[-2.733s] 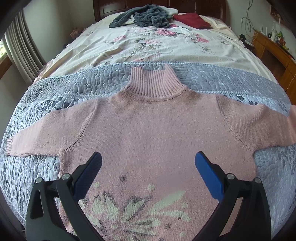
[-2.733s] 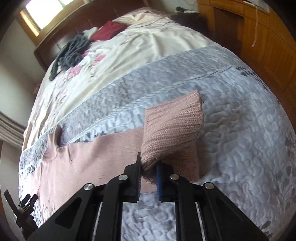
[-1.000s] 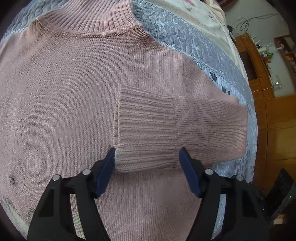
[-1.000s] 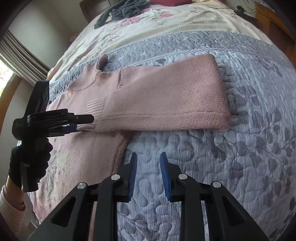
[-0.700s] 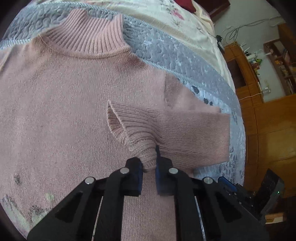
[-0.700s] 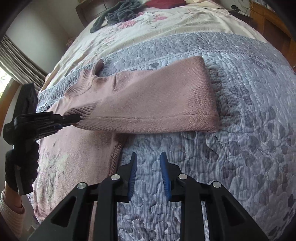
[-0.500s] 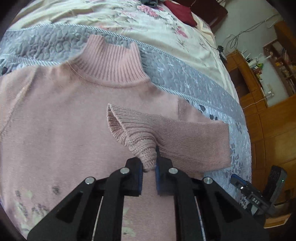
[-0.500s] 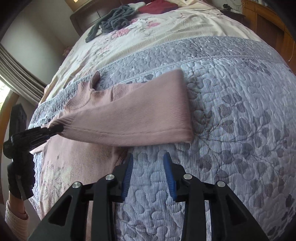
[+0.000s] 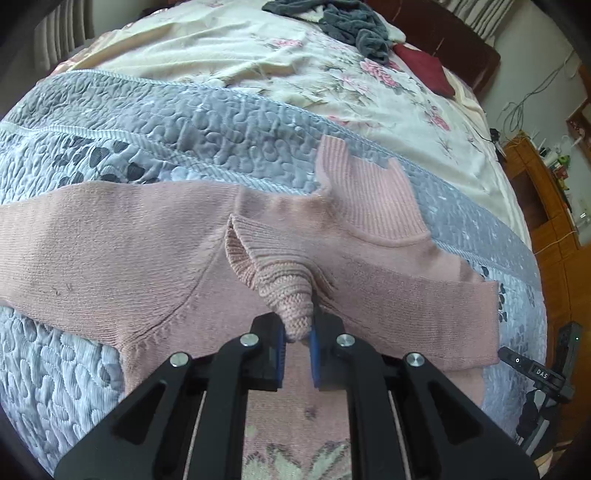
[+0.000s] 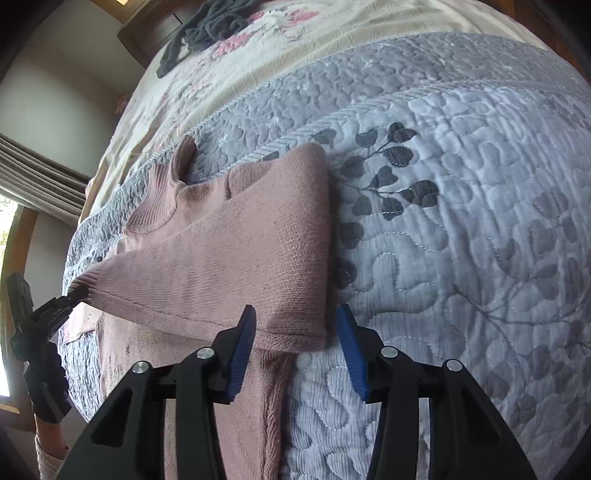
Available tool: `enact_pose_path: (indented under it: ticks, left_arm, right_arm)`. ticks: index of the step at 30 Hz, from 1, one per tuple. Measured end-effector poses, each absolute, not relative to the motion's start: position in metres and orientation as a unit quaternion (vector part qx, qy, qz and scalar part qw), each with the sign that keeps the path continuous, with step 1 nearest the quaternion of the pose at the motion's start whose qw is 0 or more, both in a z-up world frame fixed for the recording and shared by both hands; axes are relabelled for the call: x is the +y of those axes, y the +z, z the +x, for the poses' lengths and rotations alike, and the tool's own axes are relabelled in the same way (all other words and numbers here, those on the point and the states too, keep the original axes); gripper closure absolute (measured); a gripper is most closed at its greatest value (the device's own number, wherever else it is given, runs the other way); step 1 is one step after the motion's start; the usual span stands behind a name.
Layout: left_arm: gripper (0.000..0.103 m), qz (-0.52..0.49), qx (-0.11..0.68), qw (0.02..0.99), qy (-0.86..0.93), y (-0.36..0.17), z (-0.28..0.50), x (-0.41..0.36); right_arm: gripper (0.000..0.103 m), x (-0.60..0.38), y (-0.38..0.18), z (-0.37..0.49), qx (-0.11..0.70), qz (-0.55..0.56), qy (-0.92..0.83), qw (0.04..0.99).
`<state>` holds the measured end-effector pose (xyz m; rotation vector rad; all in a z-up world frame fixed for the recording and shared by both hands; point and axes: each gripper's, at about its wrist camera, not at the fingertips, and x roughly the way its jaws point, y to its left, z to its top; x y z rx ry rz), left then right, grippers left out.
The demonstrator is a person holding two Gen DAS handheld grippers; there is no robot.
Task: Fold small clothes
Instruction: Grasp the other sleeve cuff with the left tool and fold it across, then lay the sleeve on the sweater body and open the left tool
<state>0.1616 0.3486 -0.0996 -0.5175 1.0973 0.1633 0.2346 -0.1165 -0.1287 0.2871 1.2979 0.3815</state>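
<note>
Spread across a grey quilted bedspread [image 9: 229, 122], centre frame: a pink turtleneck sweater [image 9: 110, 251]. Clamped in the left gripper [image 9: 297, 338], low centre of the left view: its ribbed cuff [image 9: 273, 273], drawn across the chest. Spread apart astride the folded sleeve [image 10: 236, 258], low centre of the right view: the right gripper [image 10: 295, 347]. Heaped at the upper edge: dark grey clothes [image 9: 343, 18] on floral bedding [image 9: 258, 62].
</note>
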Motion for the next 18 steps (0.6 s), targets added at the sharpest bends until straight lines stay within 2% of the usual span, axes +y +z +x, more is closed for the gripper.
enact_pose_path:
  ticks: [3, 9, 11, 13, 15, 16, 18]
  left_arm:
    - [0.094, -0.242, 0.536, 0.805, 0.083, -0.124, 0.162, 0.356]
    - [0.086, -0.222, 0.562, 0.791, 0.097, -0.170, 0.158, 0.361]
    - [0.084, -0.227, 0.558, 0.793, 0.090, -0.166, 0.156, 0.364]
    - [0.073, -0.227, 0.548, 0.799, 0.100, -0.150, 0.150, 0.371]
    - [0.071, -0.224, 0.515, 0.821, 0.107, -0.123, 0.140, 0.377]
    - [0.065, -0.220, 0.498, 0.831, 0.111, -0.110, 0.135, 0.379]
    - [0.061, -0.215, 0.481, 0.843, 0.105, -0.092, 0.135, 0.374]
  right_arm:
    - [0.064, -0.105, -0.143, 0.234, 0.614, 0.109, 0.155, 0.766]
    - [0.065, -0.101, -0.153, 0.233, 0.613, 0.085, 0.145, 0.772]
    - [0.065, -0.098, -0.150, 0.234, 0.613, 0.074, 0.146, 0.773]
    - [0.065, -0.095, -0.139, 0.232, 0.610, 0.055, 0.145, 0.777]
    - [0.063, -0.094, -0.116, 0.225, 0.585, 0.041, 0.150, 0.796]
    - [0.062, -0.091, -0.104, 0.221, 0.572, 0.039, 0.159, 0.804]
    - [0.061, -0.081, -0.090, 0.218, 0.561, 0.040, 0.178, 0.808]
